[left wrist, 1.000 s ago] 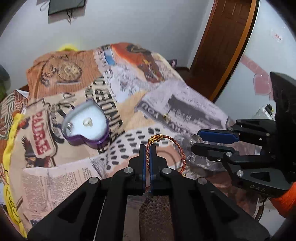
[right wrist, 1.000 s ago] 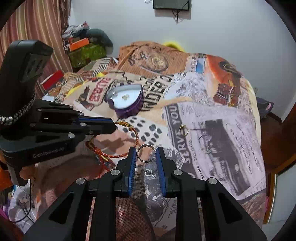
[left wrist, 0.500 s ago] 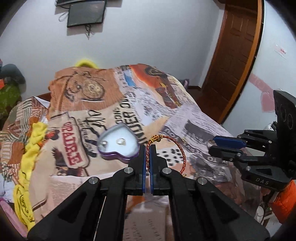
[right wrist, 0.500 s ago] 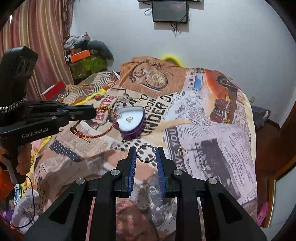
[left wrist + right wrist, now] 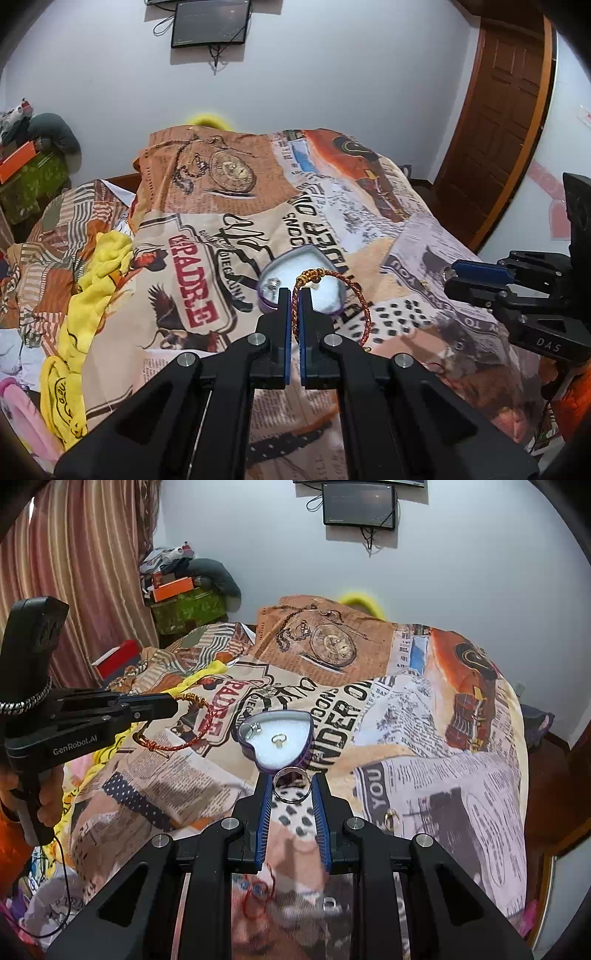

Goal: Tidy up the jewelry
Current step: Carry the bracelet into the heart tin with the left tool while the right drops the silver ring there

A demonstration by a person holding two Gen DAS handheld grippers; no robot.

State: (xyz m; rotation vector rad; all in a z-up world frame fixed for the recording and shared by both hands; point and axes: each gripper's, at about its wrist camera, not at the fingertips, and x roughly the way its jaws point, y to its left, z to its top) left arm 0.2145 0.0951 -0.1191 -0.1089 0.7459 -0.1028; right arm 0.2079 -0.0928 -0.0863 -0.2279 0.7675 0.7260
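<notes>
My left gripper [image 5: 294, 293] is shut on a red-and-gold cord bracelet [image 5: 364, 301], held in the air just in front of the purple heart-shaped box [image 5: 325, 263]; the bracelet also shows in the right wrist view [image 5: 201, 725]. My right gripper [image 5: 291, 786] is shut on a silver ring [image 5: 291, 785], just short of the heart box [image 5: 275, 744], which lies open on the bed with two small rings on its white pad. A gold ring [image 5: 390, 818] and a red thread loop [image 5: 258, 897] lie on the bedspread.
The printed bedspread [image 5: 207, 229] covers the bed. A yellow cloth [image 5: 85, 295] lies along its left side. A wooden door [image 5: 498, 110] is at the right, and boxes and clothes [image 5: 184, 598] are piled by the curtain.
Both grippers have risen and moved forward toward the heart box, carrying the bracelet and the ring. The box now lies directly ahead of both.
</notes>
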